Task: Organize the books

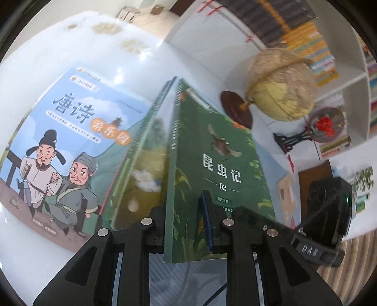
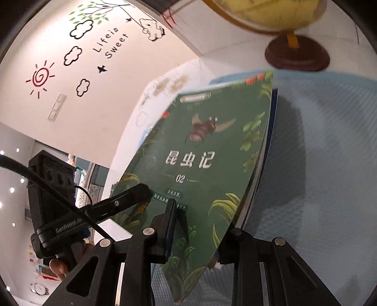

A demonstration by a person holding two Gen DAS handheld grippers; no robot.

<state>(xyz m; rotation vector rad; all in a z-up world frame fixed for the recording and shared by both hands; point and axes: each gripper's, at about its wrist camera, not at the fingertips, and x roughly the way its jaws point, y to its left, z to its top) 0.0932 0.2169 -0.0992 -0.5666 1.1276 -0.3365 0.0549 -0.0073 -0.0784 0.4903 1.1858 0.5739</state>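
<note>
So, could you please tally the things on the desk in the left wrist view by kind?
Books: 3 (blue book, green book 02, second green book)
Globe: 1
Red ornament on a stand: 1
Total: 5
A pale cover under the green ones may be another book; I cannot tell.

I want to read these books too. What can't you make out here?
- Second green book, left wrist view: title unreadable, cover seen nearly edge-on and blurred.
- Blue poetry book, left wrist view: right side hidden behind the second green book.
- Insect book, right wrist view: small print under "02" blurred, partly covered by the right gripper.
- Globe, right wrist view: cut off by the top edge, map blurred.
</note>
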